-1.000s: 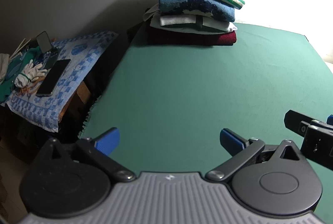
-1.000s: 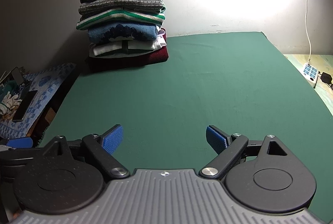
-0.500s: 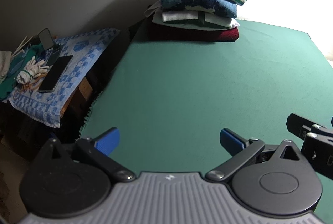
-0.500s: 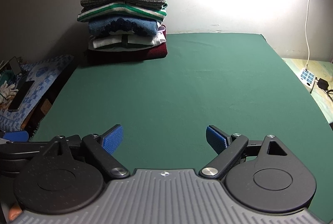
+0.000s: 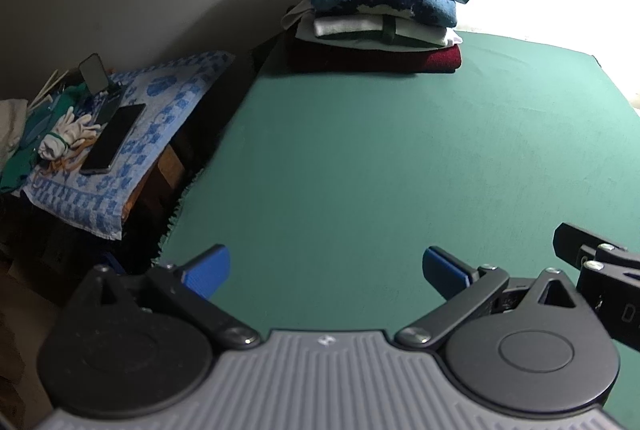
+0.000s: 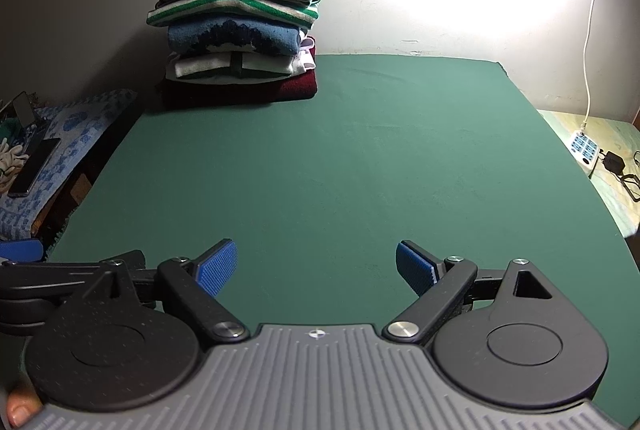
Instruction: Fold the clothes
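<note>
Left hand-held gripper [image 5: 326, 270] low in the frame, blue pads spread wide, nothing between them; right hand-held gripper [image 6: 316, 266] likewise spread and bare over the green bench [image 6: 320, 158]. Stack of folded clothes [image 6: 240, 34] at the upper left of the right wrist view, on the far corner of the bench against the wall; dark red garment at the bottom, grey knit on top. Blue patterned cloth [image 5: 124, 150] at the left edge of the left wrist view, beside the bench, with a dark phone [image 5: 114, 138] and white gloves [image 5: 68, 136] lying on it. White power strip [image 6: 585, 146] at the right edge, off the bench.
</note>
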The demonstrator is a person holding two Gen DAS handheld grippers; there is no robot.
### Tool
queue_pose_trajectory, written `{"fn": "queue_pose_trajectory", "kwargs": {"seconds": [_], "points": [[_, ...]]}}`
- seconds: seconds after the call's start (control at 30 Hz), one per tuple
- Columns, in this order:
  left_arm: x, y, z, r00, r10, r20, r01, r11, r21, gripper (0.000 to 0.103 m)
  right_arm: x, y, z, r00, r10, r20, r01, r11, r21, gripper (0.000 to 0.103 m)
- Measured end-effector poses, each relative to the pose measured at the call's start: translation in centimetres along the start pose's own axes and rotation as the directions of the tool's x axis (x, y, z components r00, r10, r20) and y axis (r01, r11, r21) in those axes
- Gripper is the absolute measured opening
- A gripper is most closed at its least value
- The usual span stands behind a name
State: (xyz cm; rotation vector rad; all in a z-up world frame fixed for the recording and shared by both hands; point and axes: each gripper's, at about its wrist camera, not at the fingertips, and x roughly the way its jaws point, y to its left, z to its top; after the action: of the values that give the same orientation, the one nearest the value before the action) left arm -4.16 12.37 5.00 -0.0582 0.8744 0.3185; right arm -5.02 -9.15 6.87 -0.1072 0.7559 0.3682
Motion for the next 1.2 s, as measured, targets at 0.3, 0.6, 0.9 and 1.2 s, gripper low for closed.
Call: {"fn": "queue_pose_trajectory", "kwargs": {"seconds": [0.3, 0.6, 0.9, 1.2], "points": [[0.2, 0.0, -0.4, 1.0, 0.002, -0.01, -0.002, 1.0, -0.002, 0.102, 0.5, 0.0, -0.2, 1.0, -0.004, -0.015, 0.004, 1.0, 0.0, 0.089], [0.8, -0.1, -0.2, 1.0, 0.001, -0.016, -0.001, 1.0, -0.005, 0.102, 0.7, -0.1, -0.1, 1.0, -0.006, -0.007, 0.006, 1.0, -0.002, 0.089], [1.3, 0.0, 0.4, 1.0, -0.004, -0.013, 0.004, 1.0, -0.004, 0.102, 1.0, 0.0, 0.2, 1.0, -0.003, -0.005, 0.003, 1.0, -0.001, 0.089], [1.4, 0.5, 1.1, 1.0, -0.002, 0.005, 0.003, 1.0, -0.014, 0.102, 1.2, 0.7, 0.9, 1.0, -0.009, 0.005, 0.009, 1.0, -0.026, 0.089]]}}
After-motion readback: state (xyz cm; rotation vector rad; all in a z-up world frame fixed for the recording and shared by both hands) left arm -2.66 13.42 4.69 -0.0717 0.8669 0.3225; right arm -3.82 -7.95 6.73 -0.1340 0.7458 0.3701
